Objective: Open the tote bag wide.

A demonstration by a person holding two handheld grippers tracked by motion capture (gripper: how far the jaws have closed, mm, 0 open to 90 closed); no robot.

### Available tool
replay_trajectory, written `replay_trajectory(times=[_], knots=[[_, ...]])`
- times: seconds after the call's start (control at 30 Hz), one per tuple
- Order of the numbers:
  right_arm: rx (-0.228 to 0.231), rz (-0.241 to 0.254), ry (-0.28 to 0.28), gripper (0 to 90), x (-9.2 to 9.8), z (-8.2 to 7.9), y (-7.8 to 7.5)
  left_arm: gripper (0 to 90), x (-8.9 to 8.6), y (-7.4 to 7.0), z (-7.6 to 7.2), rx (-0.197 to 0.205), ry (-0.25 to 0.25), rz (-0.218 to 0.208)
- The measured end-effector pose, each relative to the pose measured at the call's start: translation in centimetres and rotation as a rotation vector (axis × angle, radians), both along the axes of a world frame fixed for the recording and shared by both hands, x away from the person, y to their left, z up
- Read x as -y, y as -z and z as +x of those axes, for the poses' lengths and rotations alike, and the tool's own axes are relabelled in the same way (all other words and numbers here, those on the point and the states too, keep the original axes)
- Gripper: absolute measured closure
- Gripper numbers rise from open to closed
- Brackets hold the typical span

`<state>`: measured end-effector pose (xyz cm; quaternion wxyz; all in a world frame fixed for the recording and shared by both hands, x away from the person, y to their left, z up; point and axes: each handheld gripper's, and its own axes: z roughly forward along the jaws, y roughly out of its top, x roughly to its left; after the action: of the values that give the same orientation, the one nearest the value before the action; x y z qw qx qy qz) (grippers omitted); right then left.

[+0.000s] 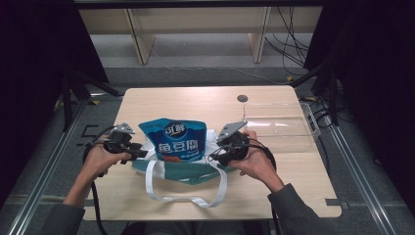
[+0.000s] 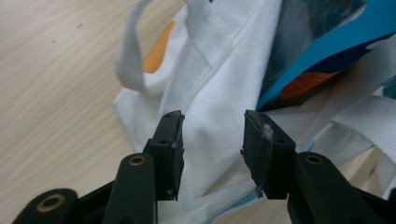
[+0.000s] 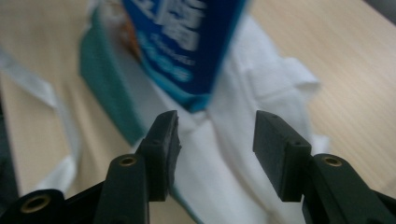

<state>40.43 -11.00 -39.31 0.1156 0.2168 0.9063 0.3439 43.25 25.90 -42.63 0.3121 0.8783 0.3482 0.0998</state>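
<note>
High view: blue pouch [image 1: 174, 140] in tote bag [image 1: 188, 172], between both spread tools.

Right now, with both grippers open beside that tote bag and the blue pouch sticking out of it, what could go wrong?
1. The blue pouch stands tall out of the tote bag with neither the left gripper nor the right gripper gripping anything, so it could tip over.
2. The bag's cloth lies loose between the open jaws and might snag.
3. The long white handle loops toward the table's near edge and could catch a sleeve.
</note>
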Motion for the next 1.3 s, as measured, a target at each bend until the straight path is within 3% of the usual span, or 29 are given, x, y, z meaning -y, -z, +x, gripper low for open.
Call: replay_trajectory(times=[0.03,0.07,0.1,0.17,0.2,0.23,0.27,0.3,0.33,0.37,0.43,0.5,0.53,0.63,0.67,0.73,0.77,0.83,0.87,1.0,1.1,1.17,1.2,1.27,1.3], knots=[[-0.028,-0.004,-0.044,49.0,-0.9,-0.4,0.5,55.2,0.3,0.5,0.0,-0.022,0.013,-0.03],[-0.028,-0.004,-0.044,49.0,-0.9,-0.4,0.5,53.9,0.3,0.5,0.0,-0.022,0.013,-0.03],[-0.053,-0.01,-0.074,48.7,-1.7,-0.5,1.2,50.9,0.7,0.9,0.1,-0.033,0.011,0.001],[-0.068,-0.022,-0.097,48.6,-2.3,-0.4,1.9,46.7,1.3,1.6,0.5,-0.012,-0.014,0.026],[-0.083,-0.027,-0.1,48.8,-2.6,-0.4,2.2,48.4,1.5,1.8,0.7,-0.038,0.006,0.045],[-0.078,-0.035,-0.123,51.5,-2.9,-0.3,2.6,53.3,1.8,2.2,0.7,-0.059,-0.001,0.034],[-0.078,-0.035,-0.123,51.5,-2.9,-0.3,2.6,59.4,1.8,2.2,0.7,-0.059,-0.001,0.034],[-0.084,-0.048,-0.139,59.6,-3.1,-0.2,2.9,59.4,1.9,2.4,0.8,-0.059,0.003,0.031],[-0.085,-0.069,-0.165,68.2,-3.3,-0.2,3.2,66.5,2.0,2.6,1.0,-0.063,0.004,0.021],[-0.091,-0.098,-0.184,76.0,-3.4,-0.2,3.5,72.8,1.6,2.3,1.4,-0.056,0.066,0.061],[-0.108,-0.133,-0.23,82.5,-3.3,-0.6,3.9,80.3,1.5,2.2,1.3,-0.015,-0.004,-0.003],[-0.158,-0.171,-0.255,83.7,-3.2,-1.3,4.4,82.8,0.8,1.7,1.6,-0.023,-0.004,-0.031],[-0.189,-0.19,-0.281,84.0,-3.3,-1.8,5.2,83.8,0.5,1.4,2.0,-0.026,-0.018,-0.03],[-0.205,-0.213,-0.307,84.1,-3.5,-2.3,5.9,84.2,0.3,1.4,2.5,-0.031,-0.045,-0.038],[-0.191,-0.248,-0.341,84.2,-3.9,-2.5,6.6,84.5,0.2,1.6,2.9,-0.031,-0.066,-0.04],[-0.2,-0.256,-0.35,84.3,-4.2,-2.7,6.9,84.7,0.1,2.4,3.7,-0.046,-0.113,-0.063],[-0.245,-0.289,-0.313,84.4,-4.6,-3.2,7.4,84.9,0.0,3.6,4.5,-0.051,-0.118,-0.057],[-0.245,-0.305,-0.312,84.4,-4.7,-3.2,7.8,85.1,-0.1,4.2,4.8,-0.068,-0.119,-0.043],[-0.243,-0.348,-0.316,84.7,-5.0,-3.1,8.6,85.4,0.0,5.1,5.1,-0.077,-0.128,-0.044],[-0.247,-0.357,-0.316,84.8,-5.2,-3.2,8.9,85.2,0.0,5.7,5.2,-0.073,-0.136,-0.051],[-0.259,-0.342,-0.301,83.5,-5.1,-3.1,8.8,81.8,0.3,4.9,4.4,-0.038,-0.128,-0.019],[-0.268,-0.302,-0.275,77.3,-4.8,-3.1,8.3,73.3,0.2,4.4,4.2,-0.04,-0.122,-0.017],[-0.27,-0.28,-0.264,72.2,-4.6,-3.1,7.8,67.7,0.2,4.0,3.9,-0.035,-0.12,-0.036],[-0.266,-0.224,-0.24,63.3,-4.1,-2.9,6.4,62.6,0.2,2.9,3.0,-0.037,-0.125,-0.048],[-0.266,-0.224,-0.24,63.3,-4.1,-2.9,6.4,62.6,0.2,2.3,2.6,-0.03,-0.114,-0.036]])
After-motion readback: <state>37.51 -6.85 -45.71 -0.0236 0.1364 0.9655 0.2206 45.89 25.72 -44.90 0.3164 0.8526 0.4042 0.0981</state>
